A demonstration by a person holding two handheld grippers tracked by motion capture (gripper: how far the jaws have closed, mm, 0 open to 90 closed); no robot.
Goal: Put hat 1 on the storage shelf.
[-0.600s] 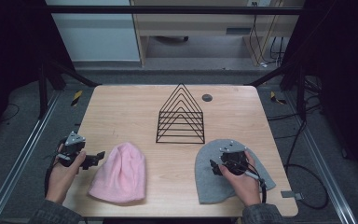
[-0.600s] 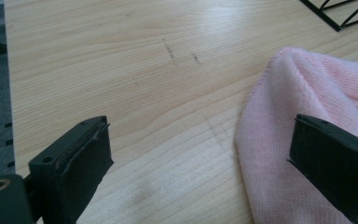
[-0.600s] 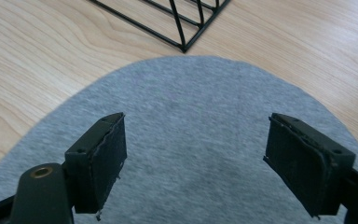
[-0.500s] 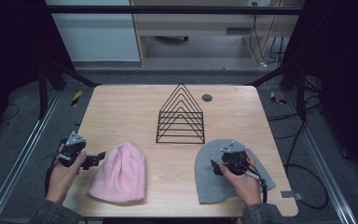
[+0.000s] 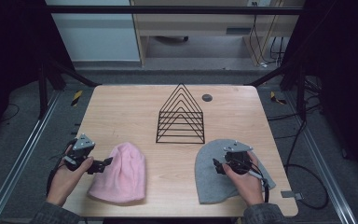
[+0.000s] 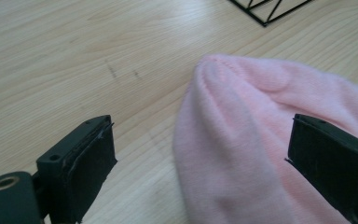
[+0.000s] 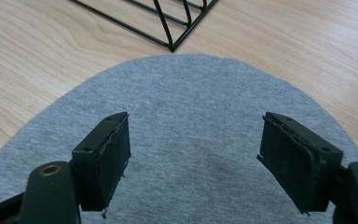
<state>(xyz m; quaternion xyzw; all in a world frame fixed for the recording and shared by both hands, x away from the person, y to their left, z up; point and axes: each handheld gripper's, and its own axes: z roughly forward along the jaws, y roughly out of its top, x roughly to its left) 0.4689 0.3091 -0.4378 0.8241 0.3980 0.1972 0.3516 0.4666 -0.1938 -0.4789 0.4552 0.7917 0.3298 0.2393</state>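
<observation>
The left gripper (image 5: 103, 163) has its jaws spread wide with nothing clamped. In the left gripper view, the crown edge of a pink beanie (image 6: 265, 140) lies between and beneath the two black jaws, so the tool looks lined up to take hold of the hat's near edge. The right gripper (image 5: 217, 165) is likewise open and holds nothing. In the right gripper view its jaws stand apart just above a grey beanie (image 7: 200, 140), which lies flat under them, rounded top pointing away towards the rack.

Seen from the high view, both hats lie flat on the near half of a wooden table (image 5: 121, 112): the pink beanie (image 5: 119, 172) at the left, the grey beanie (image 5: 209, 177) at the right, well apart from each other. Each hat sits right in front of the hand on its side, probably so that each tool can reach its own hat without crossing over.

The person's left hand (image 5: 67, 170) comes in from the bottom left and points its tool sideways towards the pink hat, roughly level with the table. The right hand (image 5: 244, 175) rests over the grey hat, its tool angled forward and down.

Beyond the hats, near the table's middle, stands a black wire rack (image 5: 181, 115) shaped like nested triangles. A small dark round disc (image 5: 207, 97) lies farther back on the table. Both are untouched.
</observation>
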